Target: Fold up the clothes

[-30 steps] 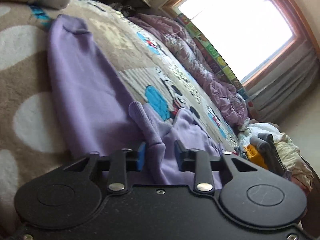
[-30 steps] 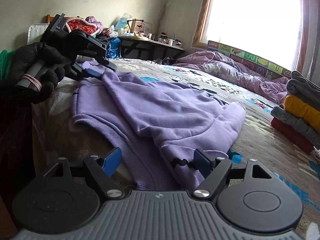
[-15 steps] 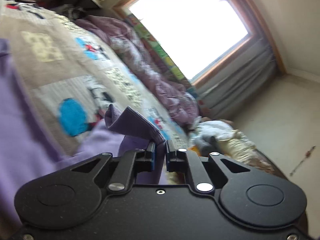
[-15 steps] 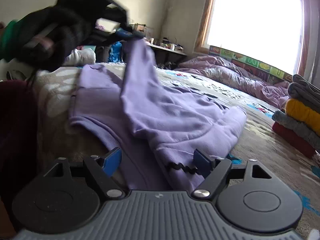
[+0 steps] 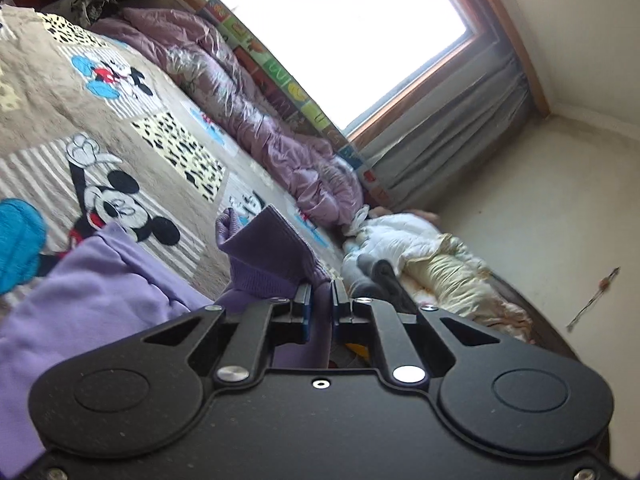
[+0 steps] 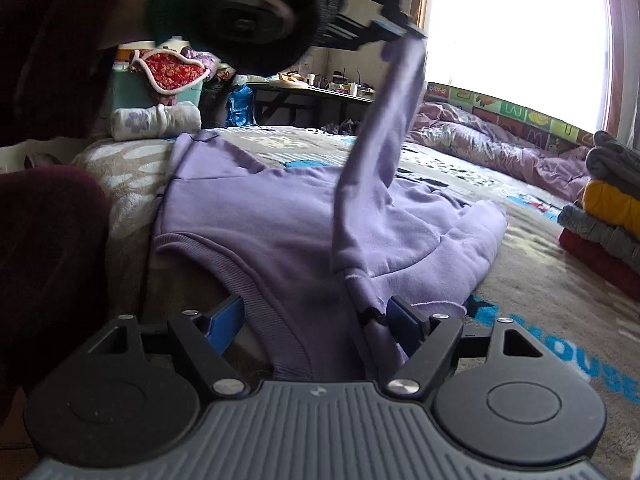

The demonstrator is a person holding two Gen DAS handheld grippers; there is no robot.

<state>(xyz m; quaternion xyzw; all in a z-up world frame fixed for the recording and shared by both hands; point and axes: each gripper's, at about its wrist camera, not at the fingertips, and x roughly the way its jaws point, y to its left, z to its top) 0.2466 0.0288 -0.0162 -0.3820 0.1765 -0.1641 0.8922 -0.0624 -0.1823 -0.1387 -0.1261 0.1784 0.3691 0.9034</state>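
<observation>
A purple sweatshirt (image 6: 280, 216) is spread on the bed (image 6: 532, 292), directly ahead of the right claw (image 6: 316, 320), whose jaws are spread over the hem, nothing pinched. Its sleeve cuff (image 5: 276, 256) is pinched in the left claw (image 5: 320, 308) and held raised above the body. The folding is judged barely begun: sleeves and body remain unfolded. A folded stack (image 6: 608, 216) is seen to the right.

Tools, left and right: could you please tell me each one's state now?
Left tool: shut on the purple sweatshirt's ribbed cuff.
Right tool: open.
</observation>
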